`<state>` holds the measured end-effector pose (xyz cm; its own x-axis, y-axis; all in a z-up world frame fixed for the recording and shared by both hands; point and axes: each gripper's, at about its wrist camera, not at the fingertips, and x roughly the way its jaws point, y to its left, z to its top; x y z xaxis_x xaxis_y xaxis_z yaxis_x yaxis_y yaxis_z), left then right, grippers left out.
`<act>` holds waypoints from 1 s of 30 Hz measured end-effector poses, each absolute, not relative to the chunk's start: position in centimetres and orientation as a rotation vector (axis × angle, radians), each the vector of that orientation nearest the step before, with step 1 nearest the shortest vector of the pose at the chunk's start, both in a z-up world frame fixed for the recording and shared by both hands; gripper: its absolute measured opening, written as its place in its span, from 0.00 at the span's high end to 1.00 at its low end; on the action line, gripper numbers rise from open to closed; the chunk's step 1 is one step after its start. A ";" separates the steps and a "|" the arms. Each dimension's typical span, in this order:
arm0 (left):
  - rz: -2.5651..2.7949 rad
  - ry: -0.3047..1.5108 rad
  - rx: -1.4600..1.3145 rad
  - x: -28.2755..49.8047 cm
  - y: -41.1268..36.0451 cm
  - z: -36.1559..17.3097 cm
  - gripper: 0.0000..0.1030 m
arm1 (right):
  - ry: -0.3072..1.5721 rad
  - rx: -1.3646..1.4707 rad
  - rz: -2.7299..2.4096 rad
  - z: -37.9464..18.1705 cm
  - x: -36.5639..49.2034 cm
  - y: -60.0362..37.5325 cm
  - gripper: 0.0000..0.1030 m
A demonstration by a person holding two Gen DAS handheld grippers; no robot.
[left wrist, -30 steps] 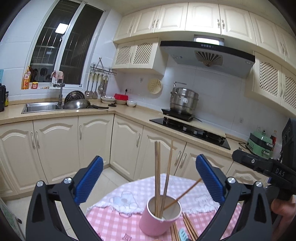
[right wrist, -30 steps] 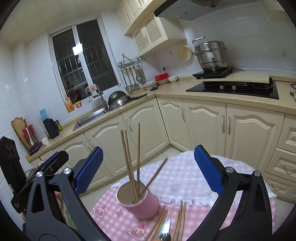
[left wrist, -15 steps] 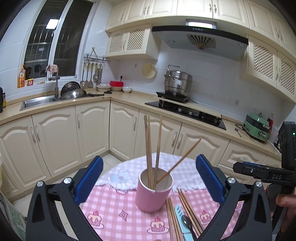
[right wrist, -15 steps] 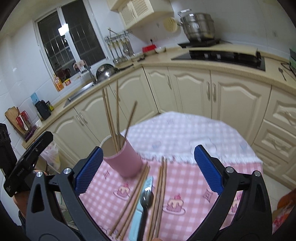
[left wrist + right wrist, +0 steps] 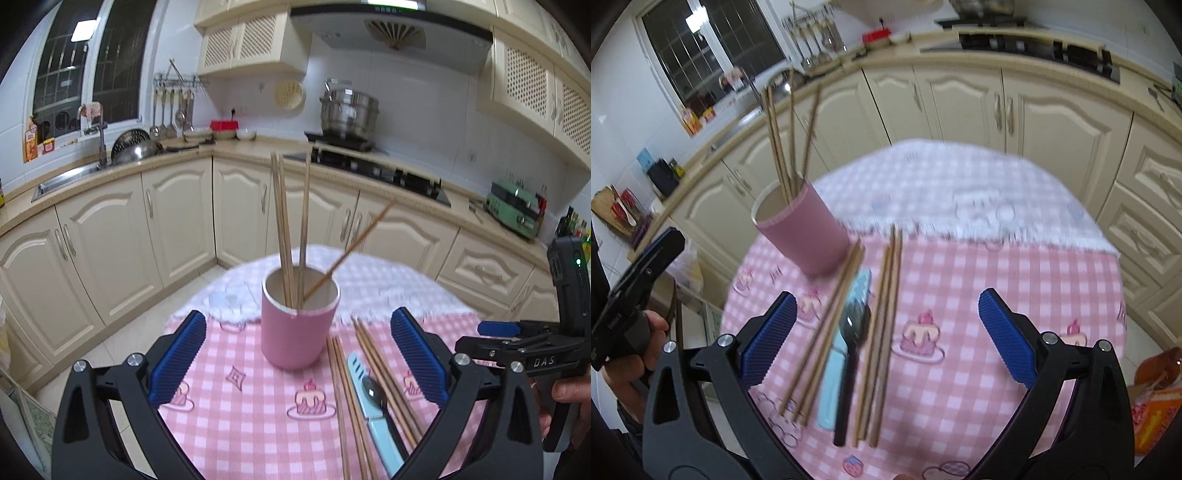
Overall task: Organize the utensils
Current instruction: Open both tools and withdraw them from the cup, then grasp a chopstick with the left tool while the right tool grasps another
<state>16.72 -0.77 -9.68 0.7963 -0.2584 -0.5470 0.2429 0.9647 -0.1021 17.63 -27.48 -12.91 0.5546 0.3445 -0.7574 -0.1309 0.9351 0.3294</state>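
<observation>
A pink cup [image 5: 299, 328] [image 5: 803, 232] stands on the pink checked tablecloth [image 5: 240, 406] [image 5: 979, 288] with several wooden chopsticks [image 5: 291, 221] [image 5: 786, 140] upright in it. Beside the cup lie loose chopsticks [image 5: 345, 387] [image 5: 882, 325], a light blue knife [image 5: 369, 402] [image 5: 831, 376] and a black spoon [image 5: 375, 387] [image 5: 853, 332]. My left gripper [image 5: 297, 363] is open, facing the cup with nothing between its fingers. My right gripper [image 5: 886, 332] hovers open above the loose utensils, holding nothing. Each gripper shows at the edge of the other's view [image 5: 495, 328] [image 5: 646, 266].
The round table's far edge drops off to a tiled floor, with cream kitchen cabinets [image 5: 177, 229] close behind. A sink [image 5: 74, 177], a hob with a steel pot [image 5: 349, 110] and a green appliance [image 5: 513, 210] sit on the counter. An orange bag [image 5: 1156, 406] is on the floor at right.
Both grippers have tilted down and come closer to the table. The right one now looks down on the loose utensils. The cup and utensils have not moved, and both grippers stayed open.
</observation>
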 end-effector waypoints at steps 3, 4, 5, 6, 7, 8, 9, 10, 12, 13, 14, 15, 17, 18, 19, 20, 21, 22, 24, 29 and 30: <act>-0.267 0.641 0.011 17.0 -1.5 -11.1 0.05 | 0.974 0.235 0.276 -13.9 17.6 -27.5 0.06; -0.265 0.662 0.029 17.1 -1.8 -11.6 0.05 | 0.984 0.229 0.276 -14.1 17.7 -27.5 0.06; -0.264 0.681 0.044 17.3 -2.0 -12.0 0.05 | 0.992 0.224 0.275 -14.2 17.8 -27.5 0.06; -0.263 0.698 0.059 17.4 -2.3 -12.4 0.05 | 1.001 0.217 0.276 -14.4 17.8 -27.4 0.06; -0.262 0.709 0.070 17.5 -2.4 -12.7 0.05 | 1.010 0.211 0.277 -14.6 17.9 -27.4 0.06; -0.261 0.724 0.083 17.6 -2.7 -13.1 0.05 | 1.016 0.208 0.278 -14.7 18.0 -27.3 0.06; -0.259 0.738 0.095 17.8 -2.9 -13.4 0.05 | 1.025 0.203 0.278 -14.8 18.0 -27.3 0.06; -0.258 0.757 0.107 18.0 -3.0 -13.9 0.05 | 1.031 0.201 0.277 -14.9 18.1 -27.3 0.06; -0.263 0.798 0.127 18.4 -3.4 -14.8 0.05 | 1.048 0.197 0.279 -15.3 18.2 -27.3 0.06; -0.262 0.813 0.140 18.5 -3.5 -15.2 0.05 | 1.053 0.194 0.280 -15.4 18.3 -27.2 0.06; -0.260 0.826 0.154 18.7 -3.7 -15.5 0.05 | 1.059 0.188 0.281 -15.5 18.3 -27.2 0.06; -0.259 0.838 0.169 18.8 -3.8 -15.8 0.05 | 1.063 0.187 0.282 -15.6 18.3 -27.2 0.06; -0.257 0.873 0.198 19.2 -4.1 -16.8 0.05 | 1.072 0.184 0.284 -15.8 18.3 -27.2 0.06; -0.257 0.893 0.208 19.5 -4.2 -17.3 0.05 | 1.076 0.182 0.283 -15.9 18.3 -27.2 0.06; -0.263 0.910 0.216 19.6 -4.3 -17.7 0.05 | 1.081 0.180 0.284 -16.0 18.3 -27.2 0.06; -0.270 0.927 0.222 19.9 -4.5 -18.2 0.05 | 1.086 0.179 0.286 -16.1 18.4 -27.2 0.06; -0.271 0.942 0.227 20.1 -4.6 -18.6 0.05 | 1.092 0.176 0.287 -16.2 18.4 -27.2 0.06; -0.271 0.963 0.235 20.3 -4.7 -19.2 0.05 | 1.098 0.174 0.285 -16.2 18.4 -27.2 0.06; -0.281 0.996 0.247 20.8 -5.1 -20.2 0.05 | 1.113 0.169 0.283 -16.5 18.4 -27.3 0.06; -0.279 1.038 0.284 21.6 -5.8 -21.5 0.05 | 1.137 0.157 0.279 -17.0 18.6 -27.5 0.06; -0.277 1.044 0.289 21.7 -5.9 -21.7 0.05 | 1.141 0.153 0.279 -17.1 18.6 -27.5 0.06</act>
